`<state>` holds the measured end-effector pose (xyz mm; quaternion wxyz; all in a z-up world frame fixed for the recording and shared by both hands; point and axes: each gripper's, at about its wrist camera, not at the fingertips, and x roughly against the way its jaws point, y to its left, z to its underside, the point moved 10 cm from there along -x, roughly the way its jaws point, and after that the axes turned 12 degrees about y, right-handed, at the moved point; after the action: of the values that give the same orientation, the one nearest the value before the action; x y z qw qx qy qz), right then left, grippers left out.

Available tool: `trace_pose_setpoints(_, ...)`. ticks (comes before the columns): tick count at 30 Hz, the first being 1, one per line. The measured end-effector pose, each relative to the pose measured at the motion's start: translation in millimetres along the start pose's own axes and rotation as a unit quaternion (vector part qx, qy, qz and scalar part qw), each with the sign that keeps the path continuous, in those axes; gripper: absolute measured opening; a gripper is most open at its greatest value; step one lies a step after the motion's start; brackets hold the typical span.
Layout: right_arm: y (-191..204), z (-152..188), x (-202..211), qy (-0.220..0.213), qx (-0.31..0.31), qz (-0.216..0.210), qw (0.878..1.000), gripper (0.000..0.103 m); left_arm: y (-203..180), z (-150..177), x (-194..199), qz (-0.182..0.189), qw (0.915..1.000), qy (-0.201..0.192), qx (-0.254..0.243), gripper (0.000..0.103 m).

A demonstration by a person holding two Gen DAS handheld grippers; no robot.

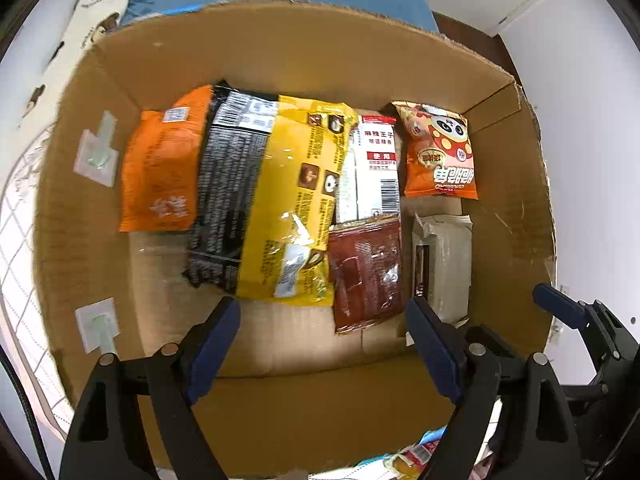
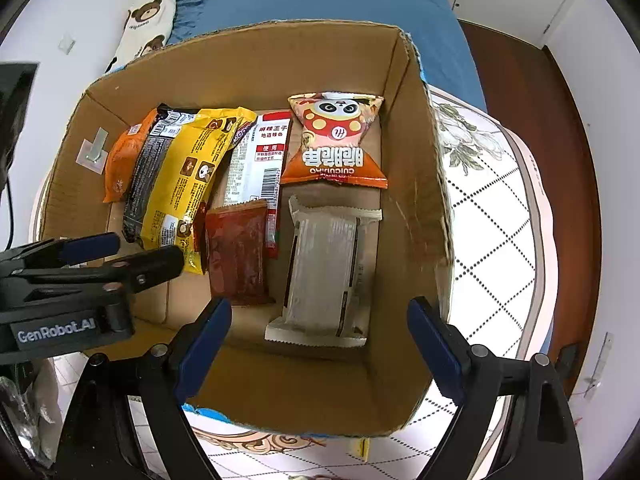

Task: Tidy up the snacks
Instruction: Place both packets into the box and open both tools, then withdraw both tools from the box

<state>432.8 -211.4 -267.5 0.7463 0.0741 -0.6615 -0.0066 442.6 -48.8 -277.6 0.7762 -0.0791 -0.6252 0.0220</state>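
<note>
You are looking straight down into an open cardboard box [image 2: 248,68] resting on a bed with a quilted cover [image 2: 492,240]. 7 snack packets lie flat on its floor, none in your grip. From largest to smallest: a yellow packet [image 1: 296,200] overlaps a black packet [image 1: 228,184] and an orange packet [image 1: 160,172] at the left; a white barcoded packet [image 1: 376,168] sits mid-box; a pale wrapped bar [image 2: 324,272] lies at the right, below the panda crisp bag [image 2: 336,144]; a dark red sachet [image 2: 236,252] lies between. These look light, soft and crinkly, probably slippery; the puffed panda bag would likely crush, so pinch its sealed edges. Your left gripper [image 1: 324,332] and right gripper [image 2: 320,332] hang above, jaws spread wide, pinching nothing.
</note>
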Motion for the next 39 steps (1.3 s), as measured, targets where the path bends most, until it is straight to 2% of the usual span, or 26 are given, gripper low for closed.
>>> trace_pose_setpoints(6, 3, 10, 12, -0.028, -0.007, 0.001, 1.000, 0.092, 15, 22, 25, -0.033, 0.9981, -0.051, -0.002, 0.084)
trace_pose_setpoints(13, 13, 25, 42, -0.078, -0.002, 0.009, 0.997, 0.092, 16, 46, 54, -0.047, 0.9925, -0.113, -0.003, 0.084)
trace_pose_setpoints(19, 26, 48, 76, -0.131, 0.007, 0.015, 0.991, 0.092, 18, 75, 89, -0.052, 0.9841, -0.170, -0.002, 0.084)
trace_pose_setpoints(25, 40, 78, 114, -0.178, 0.017, 0.015, 0.984, 0.092, 15, 106, 121, -0.063, 0.9719, -0.227, -0.008, 0.084)
trace_pose_setpoints(32, 50, 112, 147, -0.215, 0.016, 0.003, 0.976, 0.092, 11, 139, 147, -0.059, 0.9626, -0.264, -0.012, 0.084)
trace_pose_setpoints(36, 50, 134, 149, -0.221, 0.003, -0.014, 0.975, 0.092, 14, 160, 146, -0.057, 0.9615, -0.269, -0.013, 0.084)
trace_pose_setpoints(39, 45, 155, 137, -0.209, -0.009, -0.032, 0.977, 0.092, 17, 174, 137, -0.063, 0.9632, -0.261, -0.014, 0.084)
